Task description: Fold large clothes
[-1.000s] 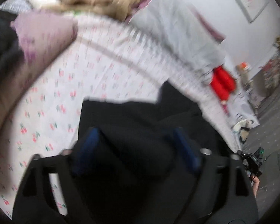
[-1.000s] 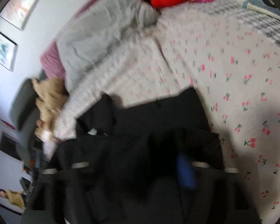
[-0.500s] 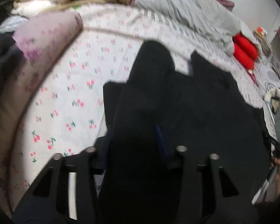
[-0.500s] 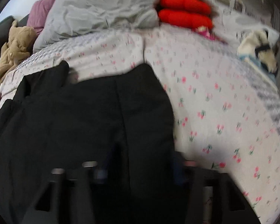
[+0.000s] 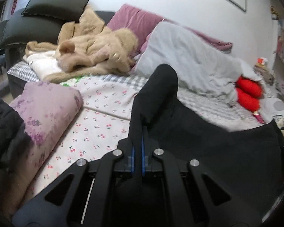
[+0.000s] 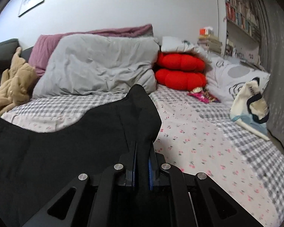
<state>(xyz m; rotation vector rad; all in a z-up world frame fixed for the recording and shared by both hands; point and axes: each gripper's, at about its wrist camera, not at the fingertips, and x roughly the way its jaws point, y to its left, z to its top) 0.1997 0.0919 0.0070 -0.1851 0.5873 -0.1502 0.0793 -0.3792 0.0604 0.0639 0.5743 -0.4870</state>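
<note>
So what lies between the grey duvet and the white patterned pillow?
The red cushions, two stacked, sit between grey duvet and white patterned pillow, clearest in the right wrist view.

The garment (image 5: 208,141) pinched in my left gripper (image 5: 137,151) and right gripper (image 6: 142,162) is matt black cloth, smooth. My frames are matt black plastic with shiny metal pins (image 6: 118,166). The sheet (image 6: 208,138) is printed cotton-like cloth; the far left blanket (image 5: 96,51) looks fuzzy, the red cushions (image 6: 179,70) plush.

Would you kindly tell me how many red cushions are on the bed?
2: the upper red cushion lies on the lower red cushion, stacked against the grey duvet. Others may be hidden behind it.
</note>
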